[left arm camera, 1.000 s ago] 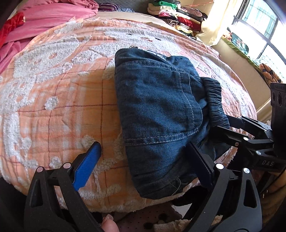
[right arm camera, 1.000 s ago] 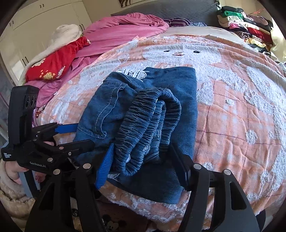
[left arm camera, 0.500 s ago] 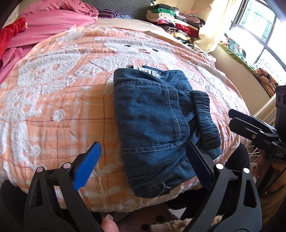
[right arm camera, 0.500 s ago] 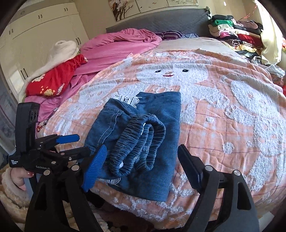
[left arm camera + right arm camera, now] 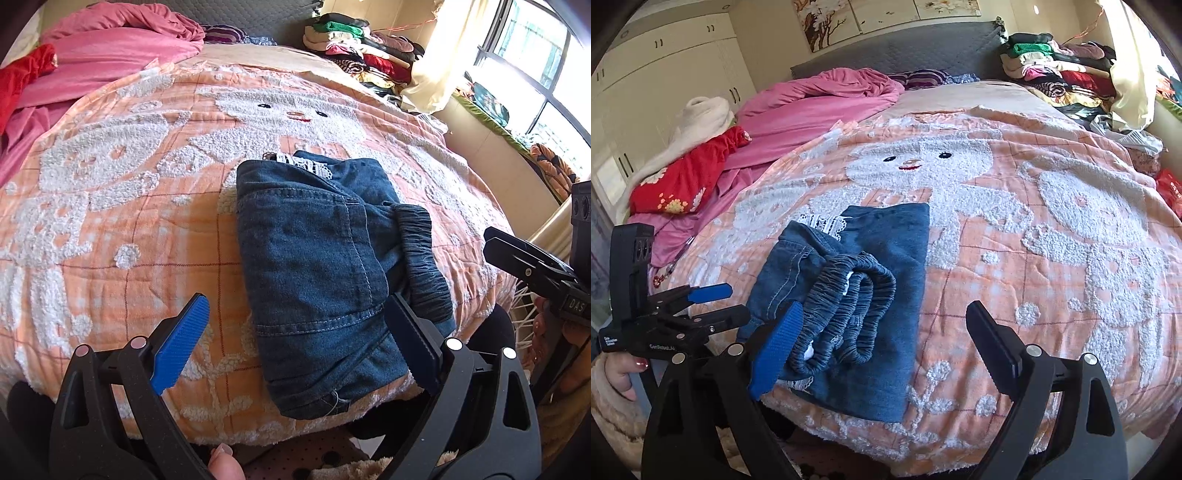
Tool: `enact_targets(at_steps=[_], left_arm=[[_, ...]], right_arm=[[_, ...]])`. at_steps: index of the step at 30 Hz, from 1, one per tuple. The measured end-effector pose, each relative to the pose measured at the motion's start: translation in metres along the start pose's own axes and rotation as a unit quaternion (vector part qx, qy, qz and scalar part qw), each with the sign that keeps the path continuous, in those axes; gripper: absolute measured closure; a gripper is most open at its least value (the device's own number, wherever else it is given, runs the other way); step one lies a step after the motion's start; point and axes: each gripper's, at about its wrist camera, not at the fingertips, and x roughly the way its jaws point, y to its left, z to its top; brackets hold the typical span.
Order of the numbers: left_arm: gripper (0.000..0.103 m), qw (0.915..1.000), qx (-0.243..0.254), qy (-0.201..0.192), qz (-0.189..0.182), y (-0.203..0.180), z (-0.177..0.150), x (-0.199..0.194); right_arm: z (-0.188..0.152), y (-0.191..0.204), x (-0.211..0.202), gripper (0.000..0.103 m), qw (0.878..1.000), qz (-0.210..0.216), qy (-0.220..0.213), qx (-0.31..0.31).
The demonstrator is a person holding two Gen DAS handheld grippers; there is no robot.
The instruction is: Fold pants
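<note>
The dark blue denim pants (image 5: 325,266) lie folded into a compact bundle near the front edge of the bed, elastic waistband on the right side. In the right wrist view the pants (image 5: 857,295) show the bunched waistband on top. My left gripper (image 5: 295,347) is open and empty, held just in front of the bundle, apart from it. My right gripper (image 5: 886,339) is open and empty, held back from the bed's edge. The left gripper also shows in the right wrist view (image 5: 713,302), and the right gripper shows at the right of the left wrist view (image 5: 517,254).
An orange-and-white snowman blanket (image 5: 129,221) covers the bed. Pink bedding (image 5: 820,107) and a red garment (image 5: 683,184) lie at the far left. A pile of clothes (image 5: 1056,70) sits at the far right by the window. A wardrobe (image 5: 665,74) stands left.
Both grippers have pulled back from the pants and away from the bed's edge. The right gripper let go of the waistband. The folded pants stay on the blanket.
</note>
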Motion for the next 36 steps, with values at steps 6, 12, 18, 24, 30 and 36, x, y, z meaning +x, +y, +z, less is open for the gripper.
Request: enact_targets(at_steps=[6, 12, 18, 24, 30, 36], left_arm=[[0.014, 1.0, -0.002, 0.002, 0.002, 0.002, 0.004, 0.004], [0.013, 0.9999, -0.012, 0.003, 0.001, 0.01, 0.012, 0.011], [0.013, 0.9995, -0.027, 0.005, -0.012, 0.016, 0.019, 0.021], [0.013, 0.9984, -0.04, 0.015, -0.037, 0.021, 0.027, 0.036], [0.018, 0.9953, -0.054, 0.035, -0.072, 0.023, 0.037, 0.056], [0.023, 0.9943, -0.052, 0.045, -0.081, 0.017, 0.043, 0.07]], right_arm=[[-0.002, -0.009, 0.003, 0.014, 1.0, -0.011, 0.006, 0.005], [-0.006, -0.015, 0.014, 0.014, 1.0, -0.009, 0.024, 0.009], [-0.011, -0.023, 0.032, 0.014, 0.998, 0.004, 0.051, 0.022], [-0.014, -0.021, 0.047, 0.014, 0.997, 0.036, 0.071, 0.025], [-0.014, -0.016, 0.058, 0.022, 0.993, 0.079, 0.085, 0.022], [-0.009, -0.018, 0.072, 0.024, 0.989, 0.115, 0.094, 0.028]])
